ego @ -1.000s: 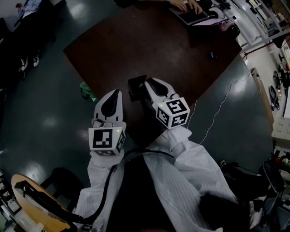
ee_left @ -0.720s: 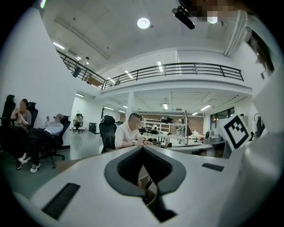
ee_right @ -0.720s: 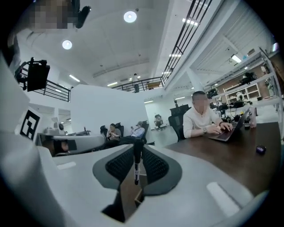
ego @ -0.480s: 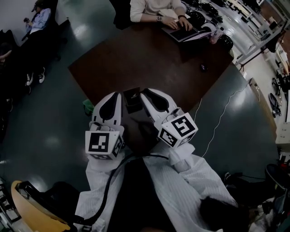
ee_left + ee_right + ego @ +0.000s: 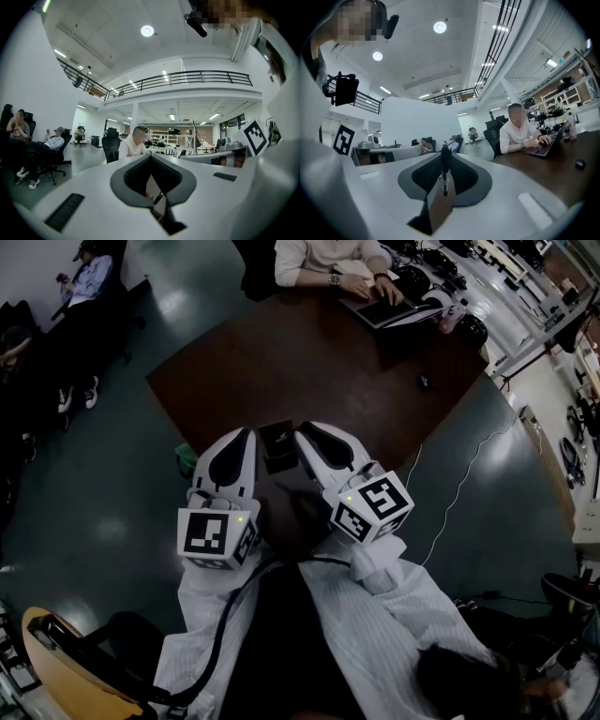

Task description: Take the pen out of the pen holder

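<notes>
A dark, square pen holder sits by the near corner of the brown table, between the tips of my two grippers. My left gripper is at its left side and my right gripper at its right. In the right gripper view a black pen stands upright above the holder's brown wall, in line with the jaws' gap. The left gripper view shows the pen leaning, low in the gap. No view shows pads pressing on anything.
At the table's far side a person types on a laptop. A small dark object lies on the table. A white cable runs over the floor at right, and something green lies left of the table corner. Seated people are at far left.
Both grippers came up toward the head camera and look larger; their tips now reach just past the holder. Over the last half second they have hardly moved.
</notes>
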Demonstrator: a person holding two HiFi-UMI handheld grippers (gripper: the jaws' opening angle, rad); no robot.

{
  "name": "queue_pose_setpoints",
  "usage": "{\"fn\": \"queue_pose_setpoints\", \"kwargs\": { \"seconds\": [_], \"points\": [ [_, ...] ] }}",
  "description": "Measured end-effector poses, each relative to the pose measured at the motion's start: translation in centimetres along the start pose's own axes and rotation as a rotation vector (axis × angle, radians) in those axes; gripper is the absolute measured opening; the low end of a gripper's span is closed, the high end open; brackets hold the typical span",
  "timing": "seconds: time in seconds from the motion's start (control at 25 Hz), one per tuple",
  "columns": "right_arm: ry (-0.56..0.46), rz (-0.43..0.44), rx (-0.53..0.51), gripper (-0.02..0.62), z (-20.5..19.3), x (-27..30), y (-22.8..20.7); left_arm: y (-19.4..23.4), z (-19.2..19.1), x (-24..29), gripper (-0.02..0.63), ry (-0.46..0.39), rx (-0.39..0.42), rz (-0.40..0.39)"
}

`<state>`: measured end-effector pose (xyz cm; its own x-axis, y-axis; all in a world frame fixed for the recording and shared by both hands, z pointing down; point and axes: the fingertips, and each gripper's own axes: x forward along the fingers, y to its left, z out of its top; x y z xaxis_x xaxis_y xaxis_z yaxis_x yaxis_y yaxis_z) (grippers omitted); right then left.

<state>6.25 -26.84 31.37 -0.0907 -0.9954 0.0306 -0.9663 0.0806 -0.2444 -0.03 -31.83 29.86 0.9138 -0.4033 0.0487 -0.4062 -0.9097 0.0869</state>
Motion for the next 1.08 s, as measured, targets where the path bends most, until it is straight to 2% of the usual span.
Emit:
{"fn": "queue_pose_setpoints", "kwargs": {
  "seconds": [1.08],
  "points": [
    [0.024, 0.004, 0.041, 0.061, -0.93, 0.55, -0.4, 0.64, -0.65, -0.53, 0.005, 0.011, -0.035, 0.022]
  ]
}}
